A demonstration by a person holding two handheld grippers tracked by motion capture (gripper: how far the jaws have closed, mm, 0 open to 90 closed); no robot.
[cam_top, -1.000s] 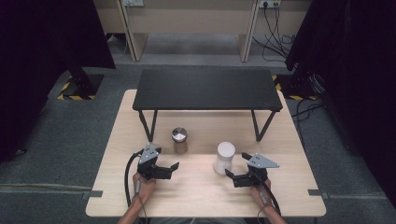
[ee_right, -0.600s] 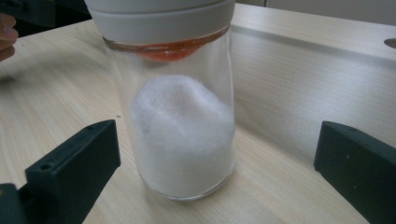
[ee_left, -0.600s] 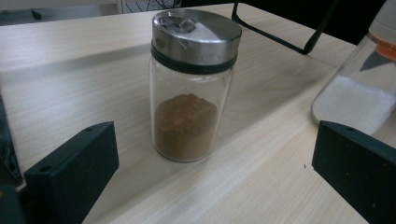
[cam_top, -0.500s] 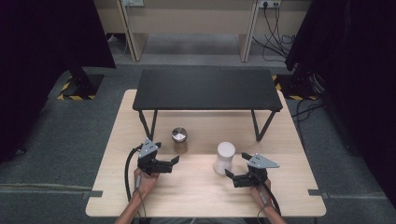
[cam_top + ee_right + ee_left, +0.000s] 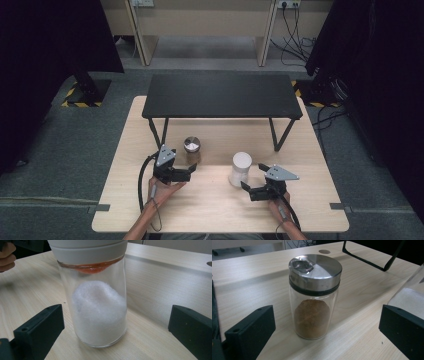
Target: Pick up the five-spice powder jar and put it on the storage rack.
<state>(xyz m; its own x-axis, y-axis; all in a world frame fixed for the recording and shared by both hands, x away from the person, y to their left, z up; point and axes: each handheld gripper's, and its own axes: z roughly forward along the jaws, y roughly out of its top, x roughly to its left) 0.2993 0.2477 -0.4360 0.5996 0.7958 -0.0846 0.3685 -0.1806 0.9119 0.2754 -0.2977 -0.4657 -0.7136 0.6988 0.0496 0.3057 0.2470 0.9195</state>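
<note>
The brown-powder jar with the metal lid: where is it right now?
In the high view the brown-powder jar stands upright on the wooden table, left of the white-lidded jar and just ahead of the left hand-held gripper, whose jaws are open.

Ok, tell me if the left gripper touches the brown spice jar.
Apart. The left gripper view shows left gripper open, bare table between both jaws and the spice jar.
</note>
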